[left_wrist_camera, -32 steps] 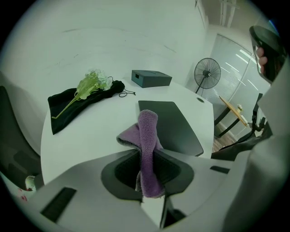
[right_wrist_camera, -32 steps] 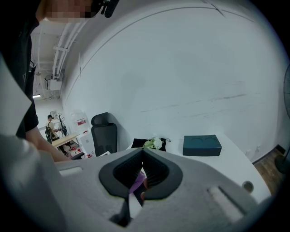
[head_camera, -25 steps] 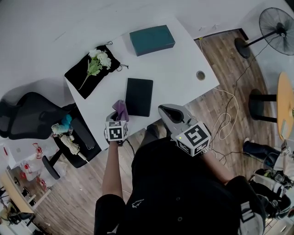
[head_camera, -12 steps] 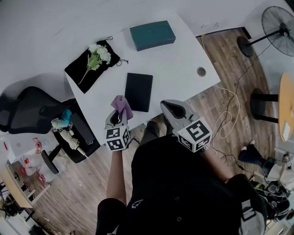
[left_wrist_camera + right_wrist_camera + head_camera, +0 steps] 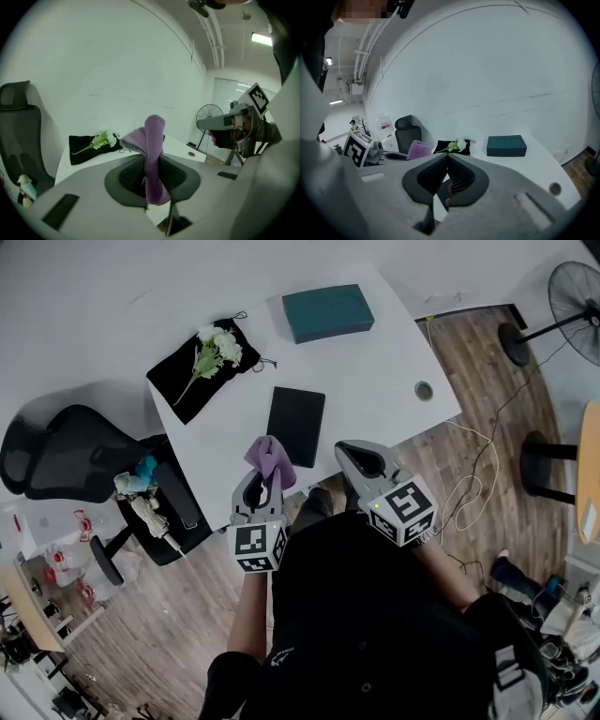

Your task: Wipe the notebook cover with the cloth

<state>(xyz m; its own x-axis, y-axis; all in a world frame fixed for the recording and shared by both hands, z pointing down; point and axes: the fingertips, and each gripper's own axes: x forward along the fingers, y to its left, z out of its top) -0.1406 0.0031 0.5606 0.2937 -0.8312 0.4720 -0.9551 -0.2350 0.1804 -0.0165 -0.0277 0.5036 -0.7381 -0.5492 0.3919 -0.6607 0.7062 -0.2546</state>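
Purple fleecy cloth (image 5: 153, 140) pinched by left gripper (image 5: 265, 486).

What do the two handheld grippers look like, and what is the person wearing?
Both the left gripper and right gripper are pale grey shells with dark ribbed pads. Each carries a white cube printed with black square markers. The person wears a black top with a small white logo.

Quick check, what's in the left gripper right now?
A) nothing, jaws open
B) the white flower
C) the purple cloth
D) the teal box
C: in the left gripper view the left gripper has its jaws pressed together on the purple cloth, which sticks up between them.
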